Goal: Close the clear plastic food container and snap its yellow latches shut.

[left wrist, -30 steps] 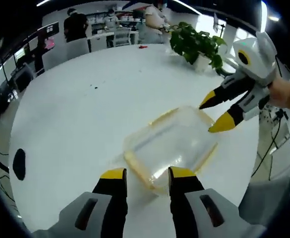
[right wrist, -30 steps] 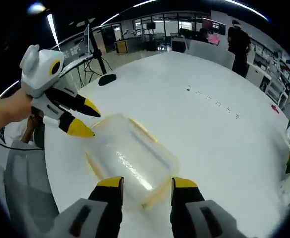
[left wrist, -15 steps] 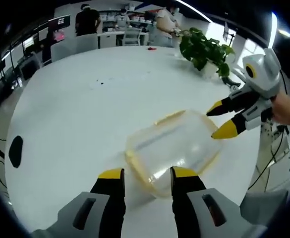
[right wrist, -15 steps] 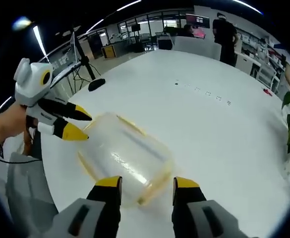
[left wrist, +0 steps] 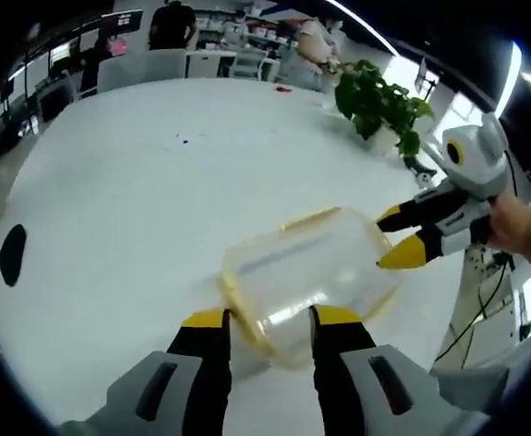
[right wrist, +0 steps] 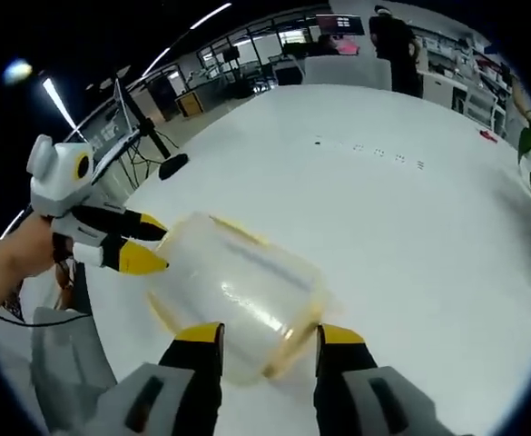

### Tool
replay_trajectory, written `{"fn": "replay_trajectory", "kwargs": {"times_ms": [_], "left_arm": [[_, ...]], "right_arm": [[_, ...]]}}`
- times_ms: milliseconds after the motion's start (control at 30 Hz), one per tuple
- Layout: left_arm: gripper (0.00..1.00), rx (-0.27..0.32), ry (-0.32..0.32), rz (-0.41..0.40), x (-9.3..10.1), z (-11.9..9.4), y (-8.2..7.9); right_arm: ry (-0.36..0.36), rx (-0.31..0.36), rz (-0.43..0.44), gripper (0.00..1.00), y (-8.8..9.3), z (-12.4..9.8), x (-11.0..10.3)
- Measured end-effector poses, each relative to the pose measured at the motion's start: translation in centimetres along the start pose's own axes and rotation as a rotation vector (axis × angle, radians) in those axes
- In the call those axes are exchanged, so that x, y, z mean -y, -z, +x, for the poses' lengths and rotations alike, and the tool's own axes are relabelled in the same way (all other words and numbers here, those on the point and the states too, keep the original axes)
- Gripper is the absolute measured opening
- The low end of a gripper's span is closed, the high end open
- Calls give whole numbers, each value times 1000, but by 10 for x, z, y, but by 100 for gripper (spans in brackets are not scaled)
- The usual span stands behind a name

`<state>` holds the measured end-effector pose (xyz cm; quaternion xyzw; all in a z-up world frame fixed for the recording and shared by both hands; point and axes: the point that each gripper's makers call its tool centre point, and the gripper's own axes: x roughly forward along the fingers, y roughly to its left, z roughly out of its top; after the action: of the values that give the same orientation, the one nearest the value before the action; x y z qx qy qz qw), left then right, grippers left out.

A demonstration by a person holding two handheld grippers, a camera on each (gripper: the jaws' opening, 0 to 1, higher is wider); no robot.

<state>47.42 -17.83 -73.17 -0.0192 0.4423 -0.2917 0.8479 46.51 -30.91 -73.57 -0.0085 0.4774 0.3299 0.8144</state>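
Container: the clear rectangular plastic food container with yellow latches (left wrist: 306,277) sits on the round white table (left wrist: 138,182), near the table's edge; its lid is on top, and the right gripper view shows it (right wrist: 238,291) from the opposite end.
Latches: one yellow latch strip (left wrist: 309,217) runs along the container's far long side, another (left wrist: 240,309) along the end nearest the left claw (whether either one is snapped down cannot be told).
Left claw: the grey left claw with yellow-tipped black jaws (left wrist: 267,318) is spread wide, holding nothing; its two tips stand on either side of the container's near end, just beside it. In the right gripper view it (right wrist: 152,245) comes in from the left, tips at the container's far end, touching or almost touching.
Right claw: the matching right claw (right wrist: 270,334) is likewise spread wide and holds nothing, tips flanking the container's other end. In the left gripper view it (left wrist: 394,238) reaches in from the right, jaws parted, the lower tip at the container's corner.
Hands: a hand (right wrist: 15,263) grips the left claw's white body, forearm level with the table; another hand (left wrist: 524,232) holds the right claw from behind, angled down toward the container.
Around the container: a green potted plant (left wrist: 378,100) stands well beyond it at the table's far edge, and a black oval mark (left wrist: 13,254) lies on the table well to its left.
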Motion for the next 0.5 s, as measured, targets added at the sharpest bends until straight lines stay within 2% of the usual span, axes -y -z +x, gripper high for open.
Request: {"fn": "replay_trajectory", "kwargs": {"times_ms": [267,333,500], "left_arm": [[32,-5,7,-43,0,0,1],[31,2,1,-38,1,0,1],[29,21,13,-84,0,1,1]], "right_arm": [[0,-8,-4,35,0,0,-2],[0,-6,-4,35,0,0,-1],[-1,-3,10,31,-1,1,1]]}}
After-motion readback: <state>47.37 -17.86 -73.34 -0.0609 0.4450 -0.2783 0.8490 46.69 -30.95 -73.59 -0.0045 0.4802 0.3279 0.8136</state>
